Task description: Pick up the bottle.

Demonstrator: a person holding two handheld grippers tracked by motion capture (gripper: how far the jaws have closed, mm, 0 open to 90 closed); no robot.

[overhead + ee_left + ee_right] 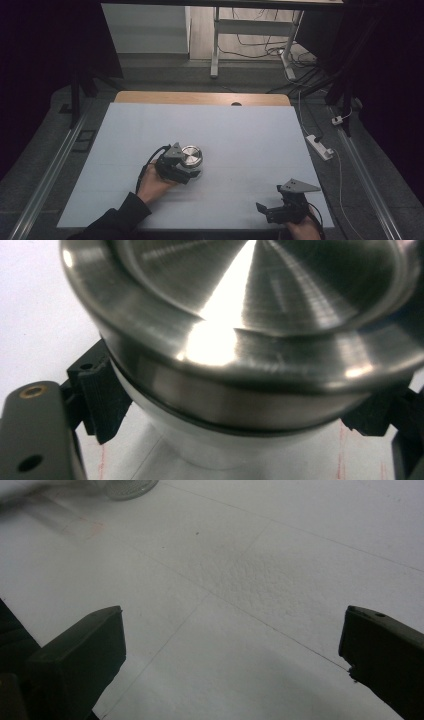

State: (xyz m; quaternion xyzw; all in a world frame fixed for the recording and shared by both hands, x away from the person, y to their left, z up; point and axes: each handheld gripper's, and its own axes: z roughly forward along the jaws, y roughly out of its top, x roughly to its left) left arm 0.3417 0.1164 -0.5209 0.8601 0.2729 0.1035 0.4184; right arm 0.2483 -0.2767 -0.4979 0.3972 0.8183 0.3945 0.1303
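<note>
white table (240, 130) under dim light — left gripper (186, 170) jaws clamped on steel jar (191, 156) left of centre, right gripper (272, 212) jaws open, idle — keep squeeze level below the lid rim.

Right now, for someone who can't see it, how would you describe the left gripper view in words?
A shiny round metal container with a wide lid looms close, and the left gripper has its two black jaws closed around the narrower body just under the lid's rim. Beneath lies the white table.
</note>
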